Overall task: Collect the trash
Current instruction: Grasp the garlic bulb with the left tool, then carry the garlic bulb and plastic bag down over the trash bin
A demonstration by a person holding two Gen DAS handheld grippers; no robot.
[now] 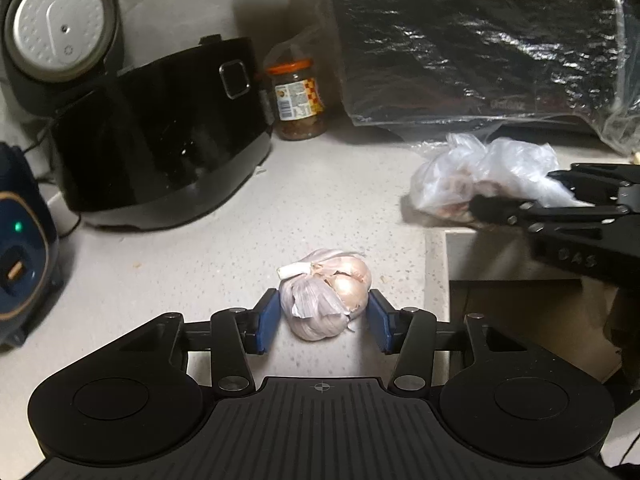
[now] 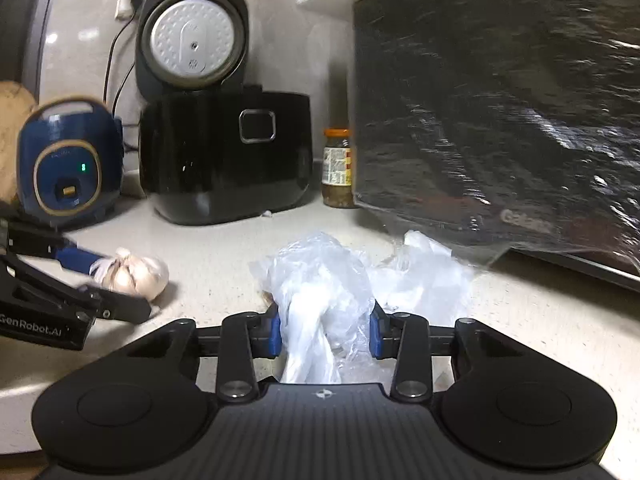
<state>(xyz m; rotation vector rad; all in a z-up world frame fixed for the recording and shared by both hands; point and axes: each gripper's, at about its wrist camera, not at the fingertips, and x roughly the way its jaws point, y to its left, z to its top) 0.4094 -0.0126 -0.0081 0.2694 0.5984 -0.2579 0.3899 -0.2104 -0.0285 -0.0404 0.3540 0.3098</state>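
Observation:
A garlic bulb [image 1: 326, 294] with loose papery skin lies on the speckled countertop [image 1: 200, 256]. My left gripper [image 1: 324, 320] is open around it, a blue pad on each side with a small gap. The bulb also shows in the right wrist view [image 2: 136, 274], beside the left gripper's fingers [image 2: 80, 260]. A crumpled clear plastic bag [image 2: 320, 292] with scraps inside lies on the counter. My right gripper [image 2: 325, 332] is open around the bag's twisted neck, pads at both sides. In the left wrist view the bag [image 1: 480, 176] sits at the right with the right gripper [image 1: 520, 204] at it.
A black rice cooker [image 1: 160, 144] with its lid up stands at the back left, a blue appliance [image 1: 20, 248] further left. A jar with an orange lid [image 1: 298, 100] stands beside a large plastic-wrapped black appliance [image 1: 480, 40]. The counter's edge drops off at the right [image 1: 444, 264].

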